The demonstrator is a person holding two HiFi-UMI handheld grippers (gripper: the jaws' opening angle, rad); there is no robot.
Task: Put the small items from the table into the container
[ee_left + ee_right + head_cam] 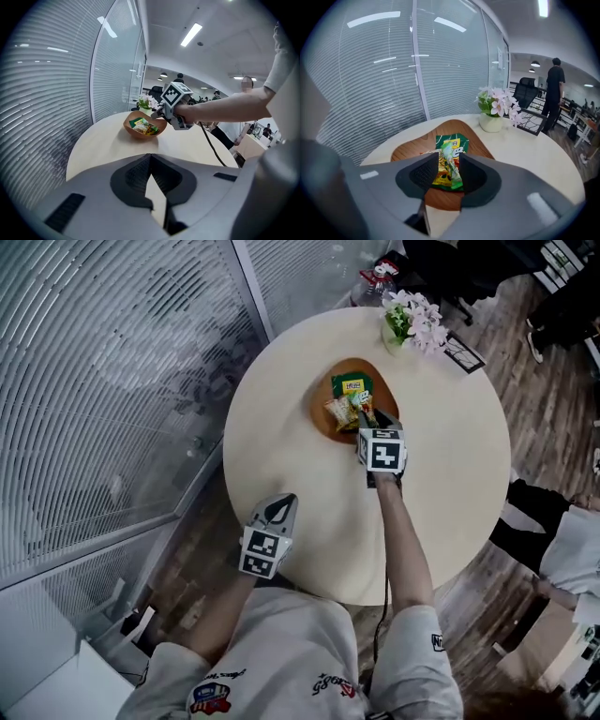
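A wooden bowl [319,414] [135,131] [410,147] sits past the middle of the round pale table [450,465] and holds several snack packets [352,386]. My right gripper [364,418] [446,168] hangs over the bowl's near rim, also seen in the left gripper view [159,113]. Its jaws stand a little apart around a yellow-green packet [449,172]; the pads do not press on it. Behind that lies a green packet [453,142]. My left gripper [281,502] [150,157] is shut and empty over the table's near left edge.
A white pot of pink flowers [412,320] [492,117] and a black card [463,353] stand at the table's far side, with a bottle [377,279] at the far edge. A glass wall with blinds [112,381] runs along the left. A seated person's legs [539,521] are at right.
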